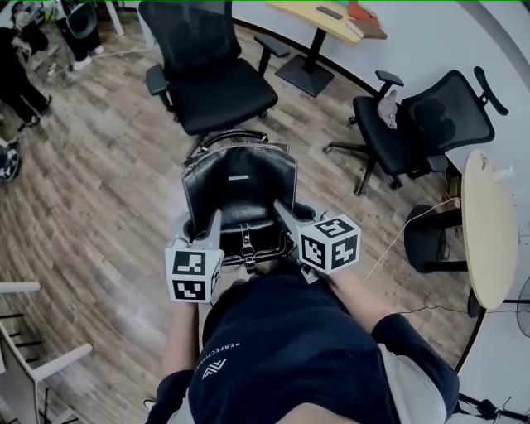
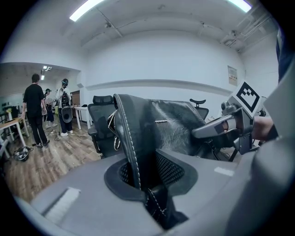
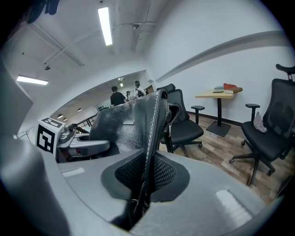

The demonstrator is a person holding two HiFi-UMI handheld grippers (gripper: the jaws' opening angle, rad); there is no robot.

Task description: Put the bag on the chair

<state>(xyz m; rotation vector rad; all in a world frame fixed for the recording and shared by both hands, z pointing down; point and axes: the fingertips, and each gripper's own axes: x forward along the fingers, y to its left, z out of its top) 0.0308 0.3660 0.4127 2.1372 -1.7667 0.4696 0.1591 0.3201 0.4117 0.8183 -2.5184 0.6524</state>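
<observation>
A black leather bag (image 1: 240, 195) with white stitching hangs in the air in front of me, held by its two sides. My left gripper (image 1: 212, 225) is shut on the bag's left edge (image 2: 131, 147). My right gripper (image 1: 283, 215) is shut on the bag's right edge (image 3: 152, 138). A black mesh office chair (image 1: 217, 83) stands just beyond the bag, its seat facing me. In the left gripper view the bag's front and the right gripper (image 2: 221, 129) show. The chair (image 3: 182, 122) appears behind the bag in the right gripper view.
A second black office chair (image 1: 422, 124) stands at the right with a small light thing on its seat. A round table (image 1: 489, 232) is at the far right, a yellow desk (image 1: 327, 21) at the back. People (image 1: 21, 66) stand at the far left. Wood floor (image 1: 91, 190) lies between.
</observation>
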